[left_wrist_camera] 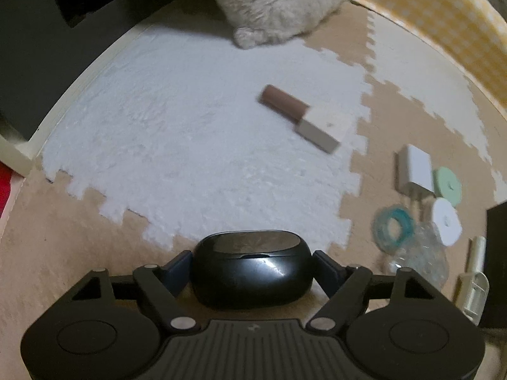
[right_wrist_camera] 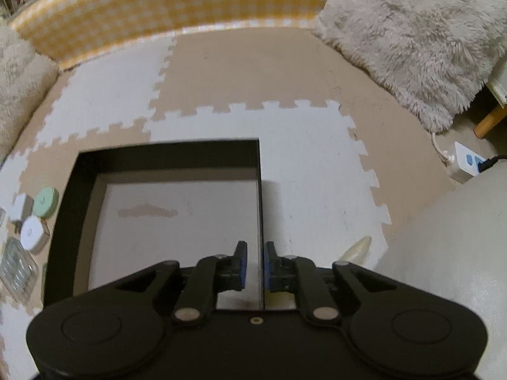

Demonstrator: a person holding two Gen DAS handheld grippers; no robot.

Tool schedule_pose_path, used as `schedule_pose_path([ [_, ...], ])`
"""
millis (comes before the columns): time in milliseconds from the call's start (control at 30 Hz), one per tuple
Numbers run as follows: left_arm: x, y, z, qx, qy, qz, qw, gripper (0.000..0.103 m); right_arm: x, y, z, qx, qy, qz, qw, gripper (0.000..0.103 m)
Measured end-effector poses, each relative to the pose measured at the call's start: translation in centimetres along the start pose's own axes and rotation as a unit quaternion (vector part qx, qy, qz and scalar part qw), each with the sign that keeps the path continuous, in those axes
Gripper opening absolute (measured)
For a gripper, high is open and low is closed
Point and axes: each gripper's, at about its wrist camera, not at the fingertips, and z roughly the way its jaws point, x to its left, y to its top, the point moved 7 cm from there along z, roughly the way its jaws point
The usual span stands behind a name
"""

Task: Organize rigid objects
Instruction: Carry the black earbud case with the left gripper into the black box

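A glossy black oval case (left_wrist_camera: pixel 252 272) sits between the fingers of my left gripper (left_wrist_camera: pixel 252 264), both pads touching its ends, just above the tan floor mat. Further out a brown tube with a pale cap (left_wrist_camera: pixel 301 117) lies on a white mat tile. A white charger (left_wrist_camera: pixel 415 171), a green disc (left_wrist_camera: pixel 446 185), a white disc (left_wrist_camera: pixel 446 223) and a teal ring (left_wrist_camera: pixel 394 226) lie to the right. My right gripper (right_wrist_camera: pixel 256 262) is shut on the right wall of the shallow black box (right_wrist_camera: pixel 168 155), which has a pale floor and nothing inside.
Puzzle-edged white and tan mats cover the floor. A yellow checked barrier (right_wrist_camera: pixel 158 6) runs along the back. A fluffy cushion (right_wrist_camera: pixel 412 38) lies at far right and a power strip (right_wrist_camera: pixel 465 161) beside it. A cream clip (left_wrist_camera: pixel 473 275) and clear plastic packaging (left_wrist_camera: pixel 421 259) lie near the box.
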Motion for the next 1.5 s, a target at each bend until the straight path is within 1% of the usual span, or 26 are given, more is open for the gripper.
schedule_pose_path([
  [133,-2.5,-0.2,-1.7,-0.023,-0.032,0.019,0.9990,0.081,-0.2,0.8,0.0,-0.015,0.009,0.015,1.000,0.012],
  [200,-4.0,-0.6,-2.7,-0.033,-0.058,0.031,0.9973,0.081,-0.3,1.0,0.2,-0.015,0.015,0.021,1.000,0.012],
  [333,-8.0,-1.9,-4.8,-0.052,-0.112,0.062,0.9904,0.081,-0.7,1.2,0.4,-0.016,0.025,0.037,0.999,0.011],
  [433,-11.7,-3.1,-6.4,-0.063,-0.160,0.083,0.9815,0.081,-0.8,1.2,0.5,-0.019,0.032,0.042,0.998,0.011],
  [533,-15.5,-4.6,-7.7,-0.064,-0.225,0.088,0.9683,0.081,-0.9,1.1,0.7,-0.015,0.036,0.044,0.998,0.011],
  [567,-16.8,-5.0,-7.9,-0.063,-0.240,0.092,0.9643,0.081,-1.0,1.1,0.7,-0.013,0.036,0.045,0.998,0.010],
  [667,-20.8,-6.4,-8.5,-0.067,-0.269,0.118,0.9535,0.081,-1.3,1.2,0.7,-0.006,0.034,0.050,0.998,0.004],
  [800,-25.3,-8.2,-8.3,-0.057,-0.302,0.127,0.9430,0.081,-1.3,1.2,0.7,-0.002,0.036,0.045,0.998,0.003],
  [1000,-30.3,-10.1,-7.1,-0.037,-0.325,0.141,0.9343,0.081,-1.2,1.2,0.7,0.001,0.033,0.039,0.999,0.003],
  [1133,-32.6,-10.9,-5.8,-0.033,-0.323,0.149,0.9340,0.081,-1.1,1.2,0.7,0.006,0.035,0.040,0.999,0.003],
  [1233,-34.0,-11.3,-4.7,-0.020,-0.334,0.140,0.9320,0.081,-1.1,1.2,0.7,0.007,0.036,0.040,0.999,0.003],
  [1300,-34.9,-11.7,-4.4,-0.017,-0.335,0.145,0.9307,0.081,-1.1,1.2,0.7,0.009,0.038,0.041,0.998,0.004],
  [1500,-36.3,-12.4,-3.3,-0.004,-0.333,0.160,0.9292,0.081,-1.2,1.2,0.8,0.011,0.048,0.047,0.998,0.004],
])
